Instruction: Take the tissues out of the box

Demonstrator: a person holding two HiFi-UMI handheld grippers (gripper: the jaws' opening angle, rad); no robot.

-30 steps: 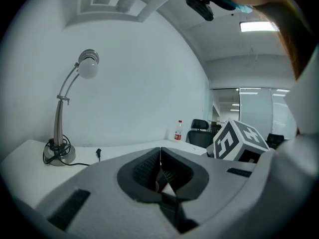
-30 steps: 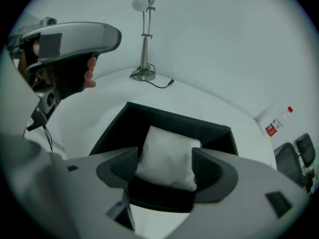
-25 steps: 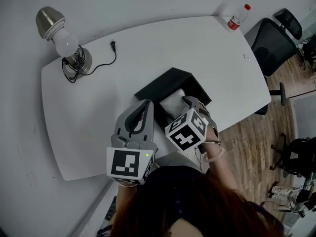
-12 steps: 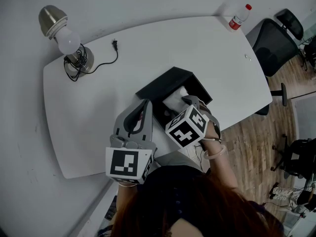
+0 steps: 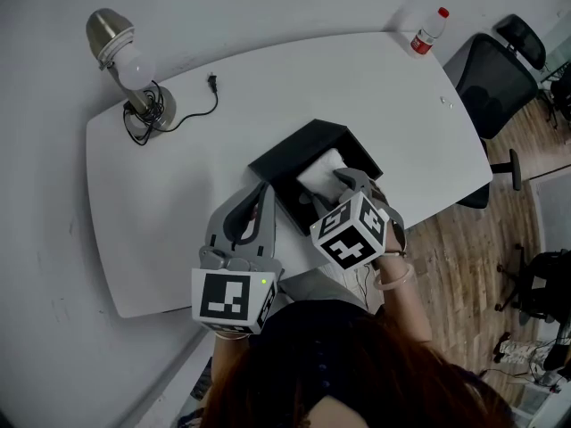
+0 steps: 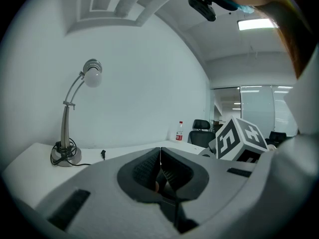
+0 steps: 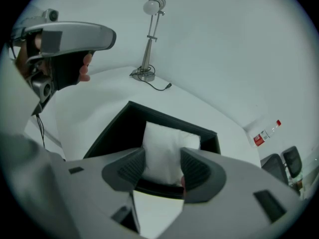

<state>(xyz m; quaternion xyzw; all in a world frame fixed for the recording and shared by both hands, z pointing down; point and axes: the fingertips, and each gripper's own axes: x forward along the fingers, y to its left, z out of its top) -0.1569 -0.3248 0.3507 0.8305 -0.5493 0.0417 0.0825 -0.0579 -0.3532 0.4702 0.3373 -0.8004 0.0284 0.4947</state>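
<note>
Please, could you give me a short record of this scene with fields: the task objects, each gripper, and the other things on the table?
surface: white table
box: black box, open on top, near the table's front edge
tissues: white tissue pack, inside the box
right gripper: points down into the box; its jaws have just been closing, and the pads are on both sides of the tissue pack
left gripper: jaws together, nothing between them, left of the box
other things: desk lamp, its plug loose on the table; bottle at the far corner
</note>
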